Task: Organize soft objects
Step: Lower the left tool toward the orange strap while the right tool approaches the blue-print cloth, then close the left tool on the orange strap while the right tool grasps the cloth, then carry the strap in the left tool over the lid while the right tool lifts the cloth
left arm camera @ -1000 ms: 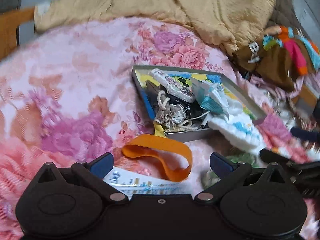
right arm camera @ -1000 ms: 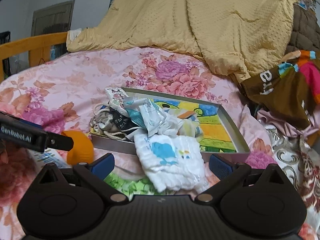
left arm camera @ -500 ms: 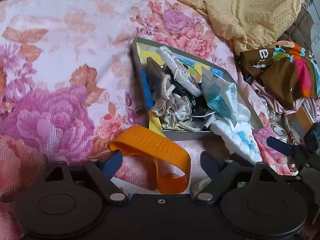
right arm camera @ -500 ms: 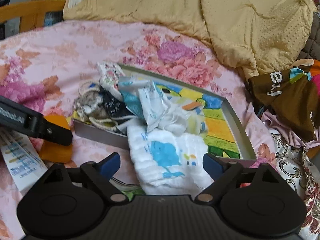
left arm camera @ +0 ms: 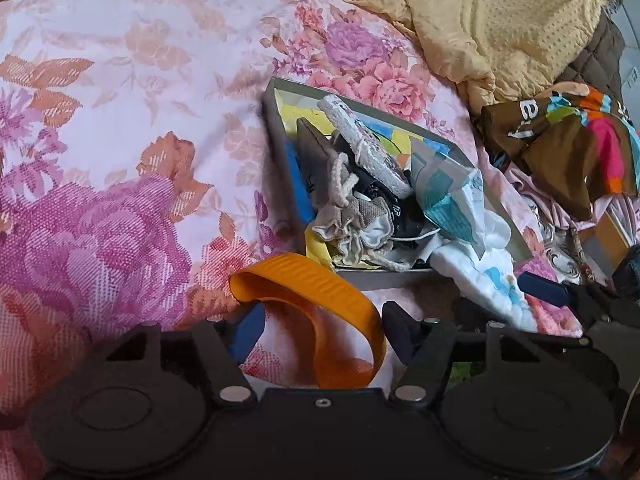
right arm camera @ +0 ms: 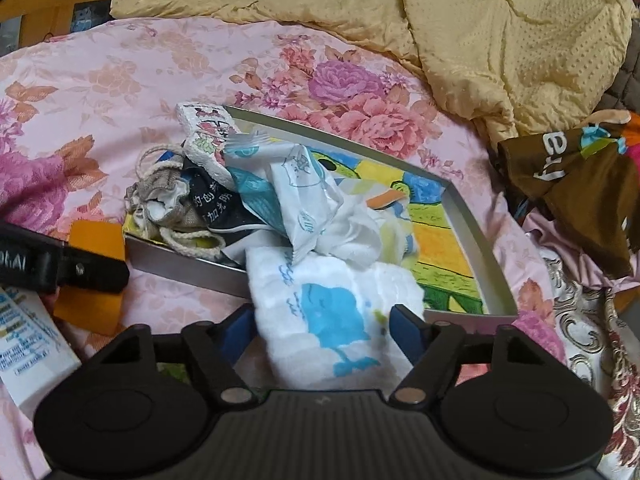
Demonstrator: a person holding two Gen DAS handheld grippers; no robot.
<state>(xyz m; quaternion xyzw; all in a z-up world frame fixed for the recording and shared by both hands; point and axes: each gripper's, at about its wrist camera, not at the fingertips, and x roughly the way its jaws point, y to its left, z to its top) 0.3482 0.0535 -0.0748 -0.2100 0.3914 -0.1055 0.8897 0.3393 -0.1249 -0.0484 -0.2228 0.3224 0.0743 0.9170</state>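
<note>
Here both tongs have just been closing: the left gripper [left arm camera: 322, 330] brackets the orange band [left arm camera: 316, 300], the right gripper [right arm camera: 320, 326] the white cloth [right arm camera: 328, 332] draped over the tray's [right arm camera: 472, 220] near edge (neither pinched yet), so each should bite deep before lifting.

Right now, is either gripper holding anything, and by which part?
Nothing gripped yet. The left gripper, jaws just closing, straddles the orange band's near loop; the right gripper straddles the white cloth's near end.

Two close wrist views, angled down over the bed — shared grey tray [left arm camera: 280, 152] [right arm camera: 464, 216].
</note>
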